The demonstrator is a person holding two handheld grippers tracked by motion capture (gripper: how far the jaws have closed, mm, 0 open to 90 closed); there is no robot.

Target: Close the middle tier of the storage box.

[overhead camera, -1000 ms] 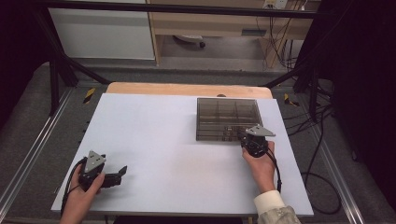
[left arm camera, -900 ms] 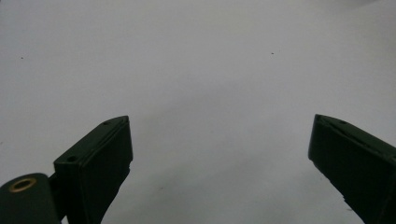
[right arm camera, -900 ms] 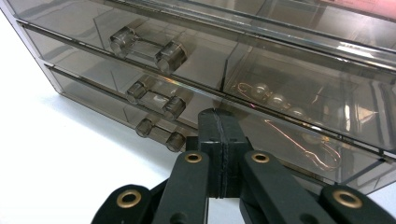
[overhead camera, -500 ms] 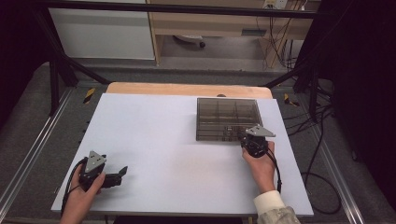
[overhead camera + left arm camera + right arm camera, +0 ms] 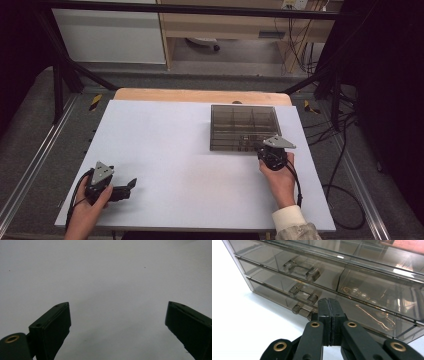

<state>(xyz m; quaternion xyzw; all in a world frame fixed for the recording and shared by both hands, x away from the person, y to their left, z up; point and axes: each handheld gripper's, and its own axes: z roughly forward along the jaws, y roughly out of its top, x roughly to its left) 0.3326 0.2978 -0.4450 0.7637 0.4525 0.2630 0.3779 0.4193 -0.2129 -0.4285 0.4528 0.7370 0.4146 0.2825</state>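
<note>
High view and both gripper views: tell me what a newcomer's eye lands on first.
The smoky clear drawer box stands out first, at the far right of the white table. Its stacked drawers with clear handles show close up in the right gripper view. The right claw, jaws shut, sits right at the lowest handle, while the left claw lies open at the near left, nothing between its jaws.

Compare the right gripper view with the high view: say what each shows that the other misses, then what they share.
Right gripper view: three stacked drawers with clear bar handles, thin gold-coloured pieces inside, and the right gripper shut, nothing between its jaws.

High view: the white table, the left gripper near its left corner, both hands, floor cables.

Both: the smoky transparent plastic drawer box and the right gripper at its front.
</note>
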